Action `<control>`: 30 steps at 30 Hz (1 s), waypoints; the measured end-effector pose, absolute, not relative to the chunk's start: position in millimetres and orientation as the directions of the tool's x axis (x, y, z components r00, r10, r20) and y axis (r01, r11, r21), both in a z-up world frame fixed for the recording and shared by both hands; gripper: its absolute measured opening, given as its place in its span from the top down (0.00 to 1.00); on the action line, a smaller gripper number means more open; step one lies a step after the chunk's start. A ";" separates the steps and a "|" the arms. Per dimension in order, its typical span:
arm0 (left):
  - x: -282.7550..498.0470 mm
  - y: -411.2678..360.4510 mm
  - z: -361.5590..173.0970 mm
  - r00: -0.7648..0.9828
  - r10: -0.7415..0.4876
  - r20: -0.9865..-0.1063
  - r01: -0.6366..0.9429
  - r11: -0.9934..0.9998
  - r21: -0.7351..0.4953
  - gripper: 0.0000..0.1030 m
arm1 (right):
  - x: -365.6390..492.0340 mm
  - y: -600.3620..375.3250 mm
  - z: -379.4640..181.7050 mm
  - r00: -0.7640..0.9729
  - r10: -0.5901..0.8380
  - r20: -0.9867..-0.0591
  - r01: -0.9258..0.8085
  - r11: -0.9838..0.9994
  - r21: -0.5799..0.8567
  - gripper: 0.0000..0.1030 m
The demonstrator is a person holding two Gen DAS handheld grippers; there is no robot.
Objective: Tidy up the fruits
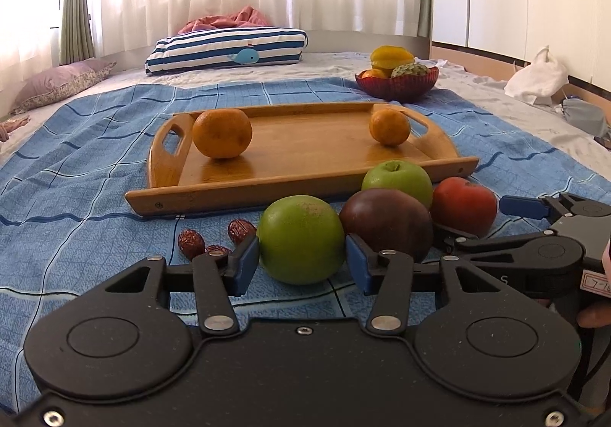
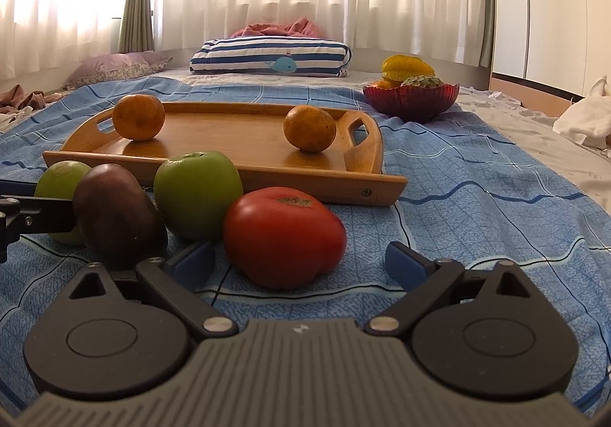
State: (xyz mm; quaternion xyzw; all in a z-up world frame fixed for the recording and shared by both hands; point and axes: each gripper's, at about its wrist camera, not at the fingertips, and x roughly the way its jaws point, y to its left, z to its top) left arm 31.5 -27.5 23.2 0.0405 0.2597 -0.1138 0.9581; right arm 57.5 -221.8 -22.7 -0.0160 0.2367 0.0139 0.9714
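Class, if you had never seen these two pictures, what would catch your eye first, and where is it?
The left gripper brackets a green fruit, and a red tomato sits before the open right gripper. Behind them a wooden tray carries two oranges, one near each end.

We see a glossy wooden tray (image 1: 305, 144), a matt woven blue cloth (image 1: 95, 144) and a ribbed glassy bowl (image 1: 397, 85).

two low, close wrist views toward the curtains, sharing the wooden tray (image 1: 290, 144)

Two oranges (image 1: 222, 134) on tray (image 1: 305, 175)
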 end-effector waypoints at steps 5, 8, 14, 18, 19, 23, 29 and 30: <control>35.2 -30.5 20.2 0.842 -0.194 -0.503 0.247 0.968 0.041 0.52 | 58.1 -222.2 -22.8 0.887 0.024 -0.461 -0.041 0.999 -0.025 0.08; 38.3 -31.9 17.3 0.840 -0.193 -0.508 0.256 0.965 0.057 0.50 | 58.9 -223.7 -22.3 0.885 0.030 -0.465 -0.041 0.999 -0.013 0.09; 41.0 -28.6 18.1 0.833 -0.202 -0.515 0.249 0.968 0.023 0.51 | 59.0 -224.8 -19.4 0.883 0.036 -0.467 -0.044 0.999 -0.006 0.16; 34.8 -28.5 19.3 0.835 -0.188 -0.518 0.234 0.972 0.024 0.51 | 56.5 -226.2 -17.1 0.883 0.074 -0.463 -0.070 0.997 0.025 0.35; 32.1 -28.3 20.0 0.836 -0.184 -0.517 0.232 0.972 0.028 0.51 | 55.6 -225.7 -16.8 0.884 0.082 -0.461 -0.074 0.997 0.035 0.35; 19.1 -26.2 25.2 0.849 -0.171 -0.500 0.228 0.972 0.054 0.51 | 53.1 -222.2 -17.5 0.891 0.063 -0.450 -0.060 0.998 0.021 0.36; 5.7 -18.1 31.1 0.850 -0.177 -0.496 0.230 0.972 0.047 0.52 | 47.0 -221.9 -14.3 0.888 0.065 -0.456 -0.044 0.997 0.056 0.36; 5.0 -17.4 30.6 0.852 -0.177 -0.494 0.227 0.973 0.043 0.52 | 45.0 -221.6 -14.2 0.888 0.065 -0.456 -0.044 0.997 0.055 0.36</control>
